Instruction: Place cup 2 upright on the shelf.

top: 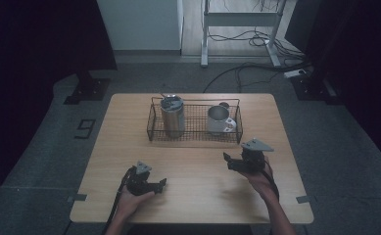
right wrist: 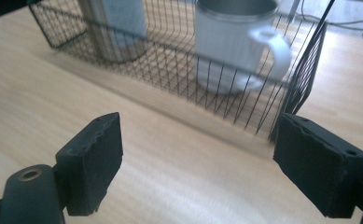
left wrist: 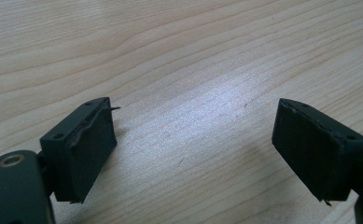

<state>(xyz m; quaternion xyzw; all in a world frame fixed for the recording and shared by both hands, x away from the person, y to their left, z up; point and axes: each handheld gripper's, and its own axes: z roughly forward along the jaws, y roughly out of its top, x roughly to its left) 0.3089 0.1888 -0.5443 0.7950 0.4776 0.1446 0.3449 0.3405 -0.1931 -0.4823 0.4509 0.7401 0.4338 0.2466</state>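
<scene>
Over a wooden table, two hands hold grippers with jaws apart and empty, the left gripper low near the front edge, the right gripper angled toward a wire basket holding a mug and a tumbler.

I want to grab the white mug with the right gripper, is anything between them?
Yes: the wire basket. The white mug stands inside it, so the basket's near wall lies between the open right gripper and the mug. Bare table otherwise. The top looks open, so reaching from above seems likelier.
</scene>
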